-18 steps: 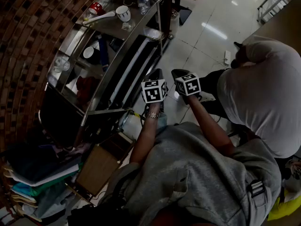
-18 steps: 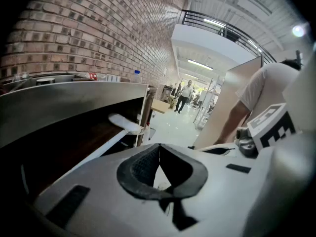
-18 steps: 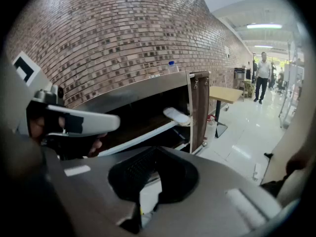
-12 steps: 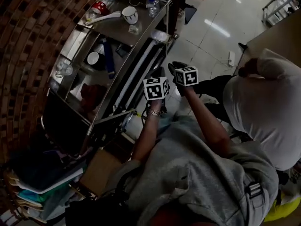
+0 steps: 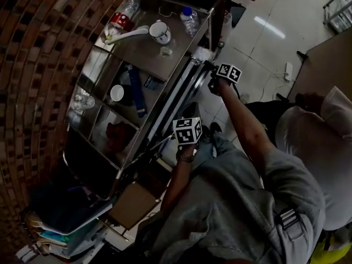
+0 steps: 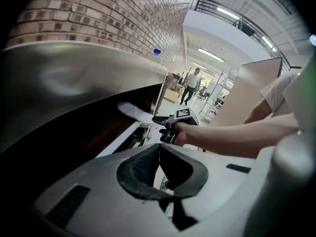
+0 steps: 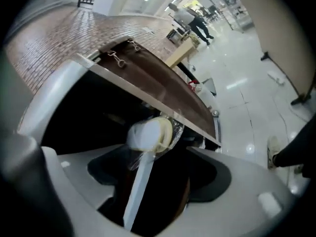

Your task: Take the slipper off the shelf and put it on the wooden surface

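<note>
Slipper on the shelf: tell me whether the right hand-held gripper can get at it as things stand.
Probably yes. The right hand-held gripper is open, with the plastic-wrapped slipper straight ahead at the edge of the shelf, and nothing shows between them.

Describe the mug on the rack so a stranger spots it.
A metal rack stands against the brick wall; look at its top shelf. The mug sits between a long white spoon and a blue-capped bottle: white, with a dark rim.

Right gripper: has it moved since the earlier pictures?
Yes. The right gripper went forward, away from the left gripper, to the metal shelf's far corner, near the slipper.
</note>
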{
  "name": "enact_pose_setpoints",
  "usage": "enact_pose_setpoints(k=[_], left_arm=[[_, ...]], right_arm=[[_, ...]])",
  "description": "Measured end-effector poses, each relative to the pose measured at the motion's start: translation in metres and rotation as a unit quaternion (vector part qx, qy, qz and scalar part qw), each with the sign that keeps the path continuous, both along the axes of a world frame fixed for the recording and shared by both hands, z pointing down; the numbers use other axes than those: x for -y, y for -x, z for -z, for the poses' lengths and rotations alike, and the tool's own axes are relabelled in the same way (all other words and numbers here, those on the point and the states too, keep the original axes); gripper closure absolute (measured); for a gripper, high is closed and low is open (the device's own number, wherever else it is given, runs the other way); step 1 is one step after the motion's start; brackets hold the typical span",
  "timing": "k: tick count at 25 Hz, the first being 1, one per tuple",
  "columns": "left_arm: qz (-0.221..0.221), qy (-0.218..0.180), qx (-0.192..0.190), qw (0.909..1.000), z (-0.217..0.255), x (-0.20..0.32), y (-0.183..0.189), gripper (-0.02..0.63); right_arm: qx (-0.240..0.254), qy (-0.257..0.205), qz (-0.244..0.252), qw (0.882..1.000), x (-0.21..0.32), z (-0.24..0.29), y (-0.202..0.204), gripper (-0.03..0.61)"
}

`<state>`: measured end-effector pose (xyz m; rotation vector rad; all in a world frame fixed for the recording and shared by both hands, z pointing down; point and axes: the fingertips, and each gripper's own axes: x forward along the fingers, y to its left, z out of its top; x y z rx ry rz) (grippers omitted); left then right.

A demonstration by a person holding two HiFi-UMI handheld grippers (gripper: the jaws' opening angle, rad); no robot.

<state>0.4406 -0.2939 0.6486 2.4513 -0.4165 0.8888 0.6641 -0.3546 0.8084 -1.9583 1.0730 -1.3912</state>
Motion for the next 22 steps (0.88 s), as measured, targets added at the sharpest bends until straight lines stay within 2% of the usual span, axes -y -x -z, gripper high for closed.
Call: enact_pose_setpoints(k=[4, 7, 8, 9, 10, 11, 13, 16, 18, 20, 22], left_arm=[[0.005, -0.004, 0.037, 0.9993, -0.026, 0.003, 0.013, 0.609], [0.009, 0.007, 0.041, 0.9991, -0.033, 0.002, 0.013, 0.609], [0.009, 0.009, 0.041, 0.9991, -0.034, 0.002, 0.011, 0.609], [0.007, 0.009, 0.043, 0.999, -0.035, 0.002, 0.01, 0.609], [0.005, 0.009, 0.044, 0.999, -0.037, 0.002, 0.008, 0.61], [0.003, 0.009, 0.044, 0.999, -0.038, 0.002, 0.005, 0.609], [0.001, 0.009, 0.041, 0.9991, -0.039, 0.003, -0.002, 0.609], [-0.006, 0.006, 0.032, 0.9994, -0.033, 0.004, -0.014, 0.609], [-0.011, 0.004, 0.019, 0.9997, -0.025, 0.006, -0.029, 0.61], [-0.014, 0.0, 0.003, 0.9999, -0.014, 0.007, -0.047, 0.609], [-0.001, -0.024, 0.003, 0.9997, -0.006, 0.011, -0.062, 0.609]], right_arm=[[0.004, 0.005, -0.015, 1.0, 0.029, -0.035, -0.017, 0.199], [0.03, -0.04, -0.043, 0.998, 0.05, -0.041, -0.029, 0.204], [0.039, -0.058, -0.05, 0.996, 0.056, -0.041, -0.033, 0.228], [0.042, -0.073, -0.052, 0.995, 0.061, -0.039, -0.036, 0.279], [0.038, -0.081, -0.048, 0.995, 0.064, -0.037, -0.039, 0.38], [0.025, -0.086, -0.039, 0.995, 0.067, -0.032, -0.041, 0.436], [-0.008, -0.101, -0.016, 0.995, 0.07, -0.012, -0.042, 0.484], [-0.053, -0.118, 0.017, 0.992, 0.052, 0.028, -0.031, 0.511], [-0.092, -0.095, 0.043, 0.99, 0.025, 0.054, -0.018, 0.512], [-0.145, -0.046, 0.072, 0.986, -0.011, 0.079, -0.003, 0.514], [-0.217, 0.035, 0.11, 0.969, -0.052, 0.104, 0.015, 0.514]])
